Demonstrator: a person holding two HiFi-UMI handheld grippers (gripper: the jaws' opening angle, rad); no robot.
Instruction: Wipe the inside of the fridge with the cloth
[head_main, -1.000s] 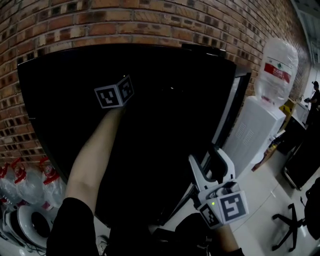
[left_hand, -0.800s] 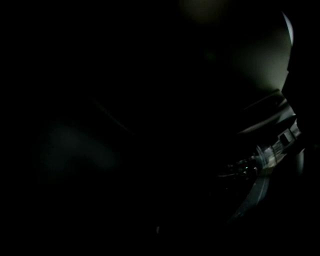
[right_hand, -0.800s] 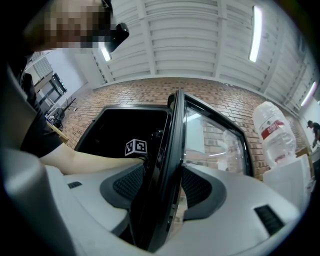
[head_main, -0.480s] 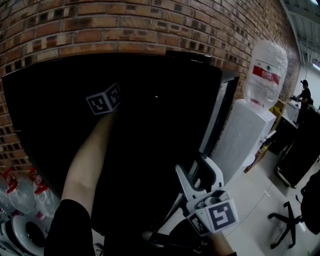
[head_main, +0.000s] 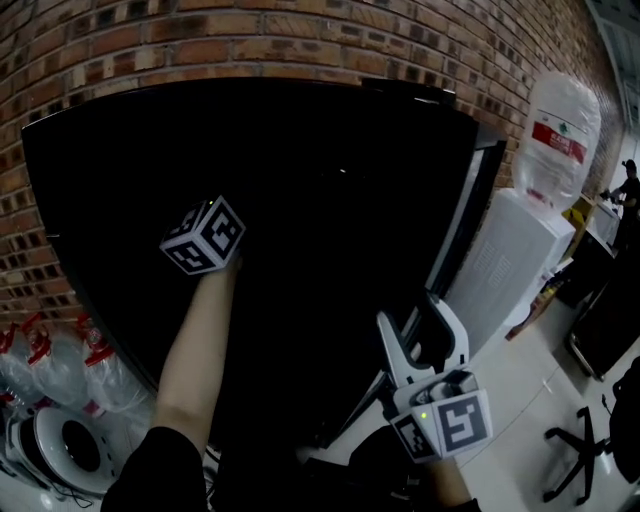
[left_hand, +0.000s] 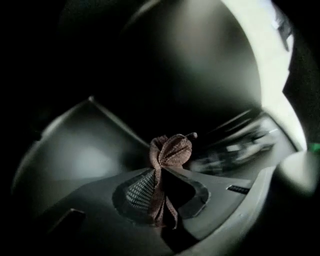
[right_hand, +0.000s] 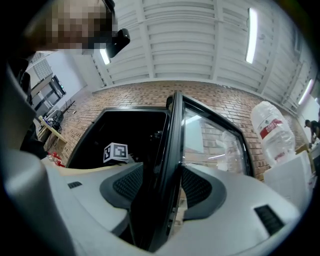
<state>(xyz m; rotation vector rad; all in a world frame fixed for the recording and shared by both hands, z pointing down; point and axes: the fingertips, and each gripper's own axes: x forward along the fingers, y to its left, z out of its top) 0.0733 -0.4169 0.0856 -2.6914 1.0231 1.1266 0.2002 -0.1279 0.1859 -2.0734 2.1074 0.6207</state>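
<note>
Head view: dark fridge entered by one arm, its door held open.
Inside the fridge, the brown cloth is gripped in a bunch between the clenched jaws of the left gripper. At the fridge's open side, the door edge is clamped between the pads of the right gripper.

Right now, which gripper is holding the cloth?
The left gripper, shut on the bunched brown cloth. The right gripper has no cloth; it is clamped on the edge of the fridge door.
</note>
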